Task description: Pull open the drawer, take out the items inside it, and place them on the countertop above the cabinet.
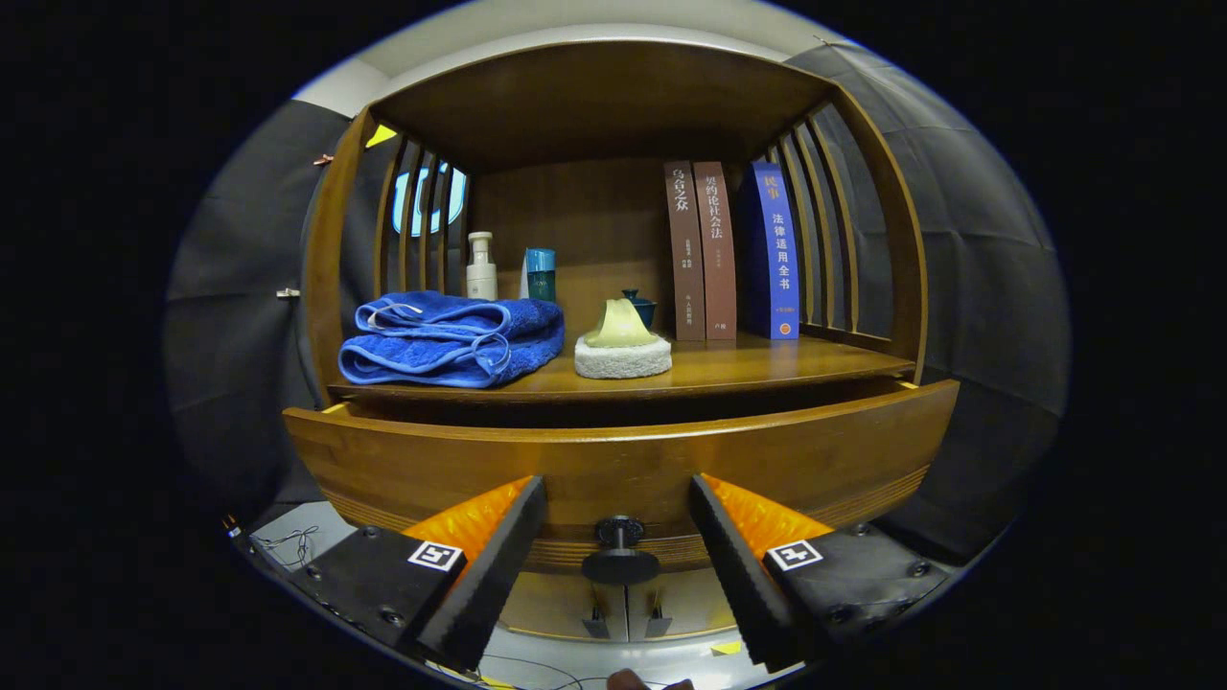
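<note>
Drawer (623,460): curved brown wood front, slightly pulled out below the countertop (767,364), one dark round knob (619,551). Gripper (618,537) wide open, holding nothing; knob sits between its fingers, untouched. On the countertop above the drawer: one folded blue towel (451,340), one sponge (623,343), two bottles (482,268), three upright books (733,251), one dark cup (640,305) behind the sponge.

Counts on the wooden cabinet

On the countertop (767,359): three upright books (730,251) at the back right, two bottles (482,267) at the back left, one folded blue towel (451,338) at the left edge, one sponge (623,347) mid-front, one dark cup (640,305) behind it. Below: one drawer (623,460) pulled ajar, one knob (619,551) between the two spread fingers of one gripper (618,565).
</note>
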A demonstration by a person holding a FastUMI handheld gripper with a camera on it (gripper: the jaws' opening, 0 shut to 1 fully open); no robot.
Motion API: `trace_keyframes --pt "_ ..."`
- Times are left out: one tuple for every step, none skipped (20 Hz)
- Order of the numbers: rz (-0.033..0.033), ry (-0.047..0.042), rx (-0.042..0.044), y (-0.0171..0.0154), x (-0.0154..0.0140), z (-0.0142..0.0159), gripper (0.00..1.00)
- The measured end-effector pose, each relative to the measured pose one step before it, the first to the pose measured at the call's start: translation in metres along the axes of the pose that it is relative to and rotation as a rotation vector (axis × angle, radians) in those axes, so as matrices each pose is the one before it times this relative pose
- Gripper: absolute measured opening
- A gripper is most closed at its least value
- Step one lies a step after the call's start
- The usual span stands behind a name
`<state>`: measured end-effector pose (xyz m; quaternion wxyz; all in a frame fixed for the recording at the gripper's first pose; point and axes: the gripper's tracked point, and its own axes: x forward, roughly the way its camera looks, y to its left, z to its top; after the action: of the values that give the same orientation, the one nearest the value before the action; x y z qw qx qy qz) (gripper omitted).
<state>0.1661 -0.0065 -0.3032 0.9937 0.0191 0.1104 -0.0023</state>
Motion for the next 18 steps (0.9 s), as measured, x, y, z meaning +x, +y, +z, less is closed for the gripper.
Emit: trace_keyframes --pt "-0.00039 0.00236 -0.00069 -0.00071 0.00591 0.00057 1.00" --pt "-0.00006 0.00200 0.00034 -0.00006 0.00522 0.00089 1.00" --pt "0.00008 0.00343 0.00098 0.00054 0.00597 0.00045 1.00" --pt "-0.00018 0.00083 0.00040 0.00050 0.00561 0.00101 1.00" --pt "-0.00016 0.00309 0.00000 -0.00034 0.00459 0.00021 1.00" --pt "-0.00079 0.00028 0.00112 0.00055 0.00435 0.00187 1.00" --pt "-0.00822 0.00416 -0.00152 -0.00098 0.00201 0.00095 1.00" --pt "-0.00478 -0.01010 -0.00507 -0.00192 0.00621 -0.00010 1.00" --pt "-0.00217 -0.00827 -0.00383 0.00139 -0.00692 0.00195 1.00" --pt "-0.00004 -0.00027 0.01143 -0.00004 0.00107 -0.00293 0.99" --pt "0.00212 -0.00562 0.00625 0.00088 0.00061 0.00176 1.00" --pt "0.00011 0.00528 -0.00105 -0.00002 0.00008 0.00018 1.00" --pt "-0.00090 0.00885 -0.00196 -0.00093 -0.00136 -0.00075 0.99" --pt "-0.00159 0.00902 -0.00154 -0.00064 0.00058 0.00037 0.99" --pt "-0.01002 0.01399 -0.00405 -0.00238 -0.00136 -0.00061 0.99" --pt "-0.00028 0.00641 -0.00169 -0.00137 -0.00300 0.00229 1.00" --pt "0.00618 0.00150 0.00736 0.00067 -0.00359 0.00376 1.00" --pt "0.00933 -0.00319 0.01649 0.00102 -0.00629 0.00715 1.00"
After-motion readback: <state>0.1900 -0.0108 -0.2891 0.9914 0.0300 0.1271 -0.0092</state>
